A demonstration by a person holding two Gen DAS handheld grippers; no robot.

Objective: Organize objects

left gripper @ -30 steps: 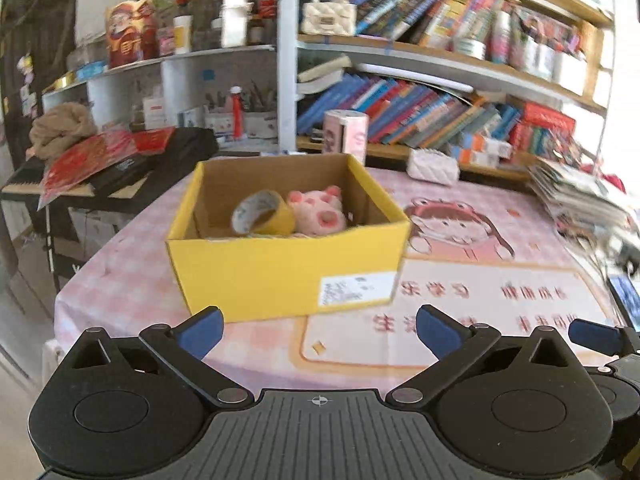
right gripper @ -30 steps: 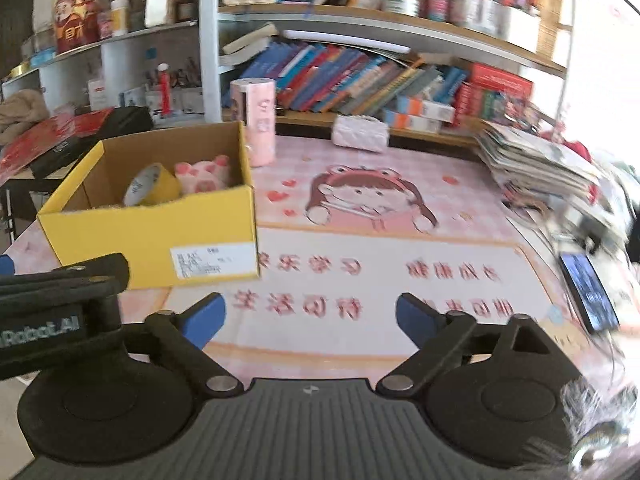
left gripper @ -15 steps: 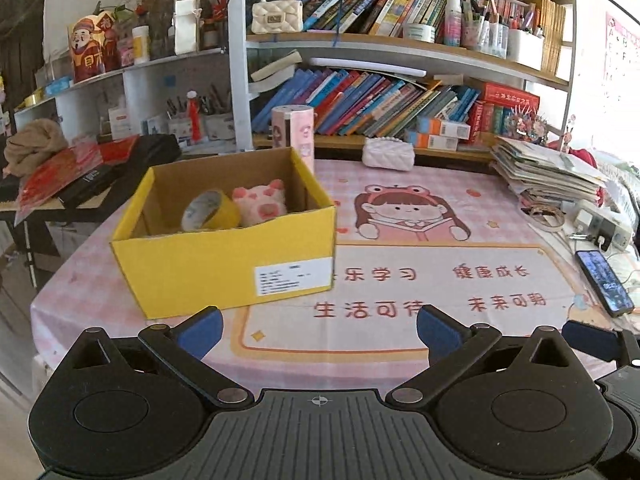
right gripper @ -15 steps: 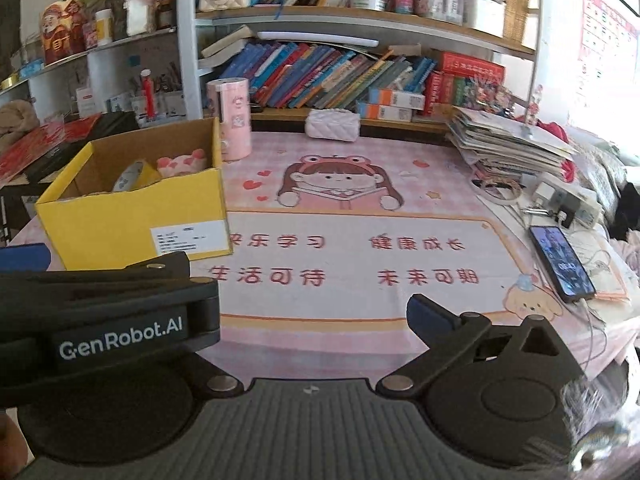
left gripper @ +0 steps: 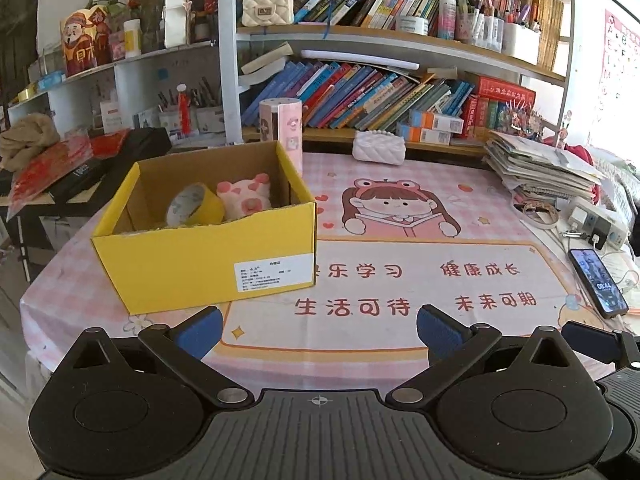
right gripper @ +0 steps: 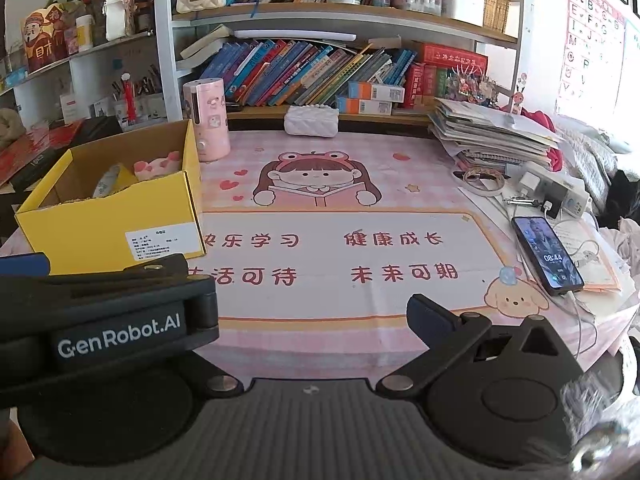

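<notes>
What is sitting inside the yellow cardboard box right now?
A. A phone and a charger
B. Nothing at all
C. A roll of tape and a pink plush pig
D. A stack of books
C: inside the yellow box, a roll of tape leans beside a pink plush pig, while the phone lies out on the table at the far right.

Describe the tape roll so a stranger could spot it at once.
Find the yellow box on the pink tablecloth, left of the cartoon girl. Inside, the tape roll leans beside a pink plush pig; it alone is a yellow ring with a hollow pale core.
</notes>
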